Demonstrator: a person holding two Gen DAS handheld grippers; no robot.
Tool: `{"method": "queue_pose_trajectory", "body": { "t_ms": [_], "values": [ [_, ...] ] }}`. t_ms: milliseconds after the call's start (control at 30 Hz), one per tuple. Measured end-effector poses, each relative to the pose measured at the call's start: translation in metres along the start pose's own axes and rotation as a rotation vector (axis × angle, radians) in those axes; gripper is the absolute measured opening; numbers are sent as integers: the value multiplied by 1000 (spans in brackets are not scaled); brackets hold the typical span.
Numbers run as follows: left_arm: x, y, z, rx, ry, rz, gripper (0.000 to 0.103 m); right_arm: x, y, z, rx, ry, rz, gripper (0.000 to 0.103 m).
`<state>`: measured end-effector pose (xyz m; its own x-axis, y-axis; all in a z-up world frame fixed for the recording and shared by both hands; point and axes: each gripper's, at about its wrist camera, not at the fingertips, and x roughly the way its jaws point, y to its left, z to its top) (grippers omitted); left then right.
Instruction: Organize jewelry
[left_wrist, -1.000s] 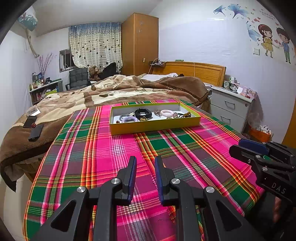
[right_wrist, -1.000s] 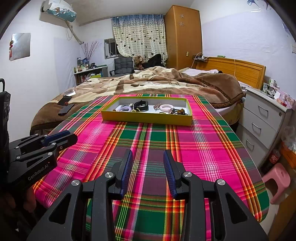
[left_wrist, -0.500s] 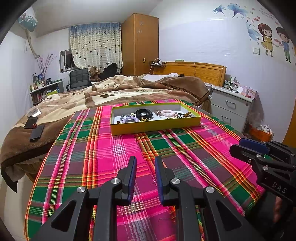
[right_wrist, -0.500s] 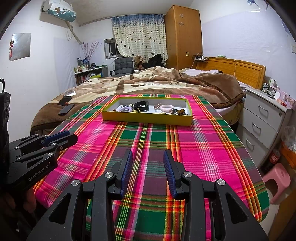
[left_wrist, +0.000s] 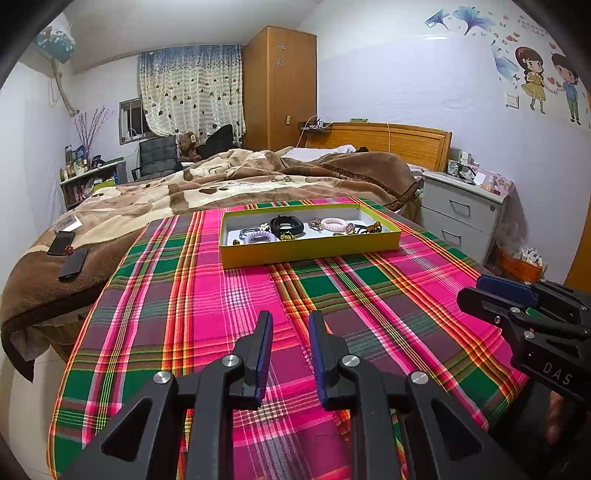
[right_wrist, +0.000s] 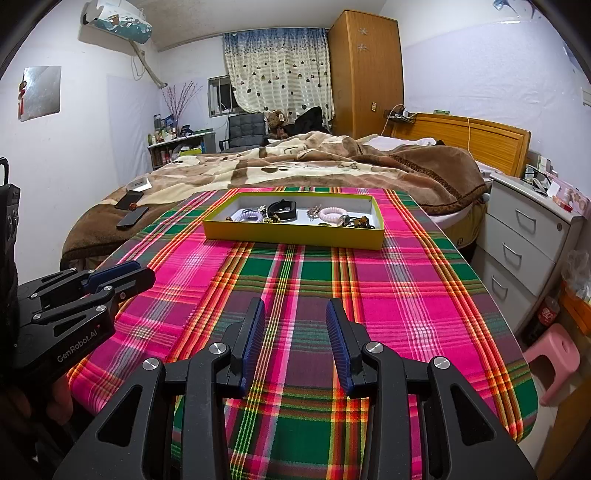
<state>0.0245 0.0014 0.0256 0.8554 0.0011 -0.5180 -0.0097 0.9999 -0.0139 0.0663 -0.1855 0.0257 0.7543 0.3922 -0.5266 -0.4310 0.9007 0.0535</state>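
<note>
A shallow yellow tray (left_wrist: 310, 249) (right_wrist: 291, 236) sits at the far end of a plaid-covered table. Inside lie several jewelry pieces: a black band (left_wrist: 286, 224) (right_wrist: 282, 209), a pink coil bracelet (left_wrist: 333, 223) (right_wrist: 331, 213), a lilac hair tie (left_wrist: 258, 238) (right_wrist: 245, 215) and small gold pieces. My left gripper (left_wrist: 290, 325) is open and empty, low over the near part of the table, far from the tray. My right gripper (right_wrist: 295, 312) is open and empty, also near the front edge. Each gripper shows in the other's view (left_wrist: 524, 314) (right_wrist: 85, 295).
The plaid cloth (left_wrist: 229, 295) (right_wrist: 406, 295) covers the table. A bed with a brown blanket (left_wrist: 221, 184) lies behind it, with two phones (left_wrist: 68, 253) on it. A white nightstand (right_wrist: 524, 236) and a pink stool (right_wrist: 554, 362) stand to the right.
The views have shifted very slightly; both grippers stay open and empty near the table's front edge. The tray and jewelry have not moved.
</note>
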Motion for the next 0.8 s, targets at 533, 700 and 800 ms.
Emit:
{"method": "queue_pose_trajectory", "body": {
  "t_ms": [533,700,800],
  "values": [
    [-1,-1,-3,6,-2,28,19,0,1,0,-3,-2,-1,35],
    [-1,-2,-4,15,0,31,19,0,1,0,-4,-1,-2,35],
    [-1,-3,-5,15,3,30,19,0,2,-1,-5,-2,-3,35]
  ]
}}
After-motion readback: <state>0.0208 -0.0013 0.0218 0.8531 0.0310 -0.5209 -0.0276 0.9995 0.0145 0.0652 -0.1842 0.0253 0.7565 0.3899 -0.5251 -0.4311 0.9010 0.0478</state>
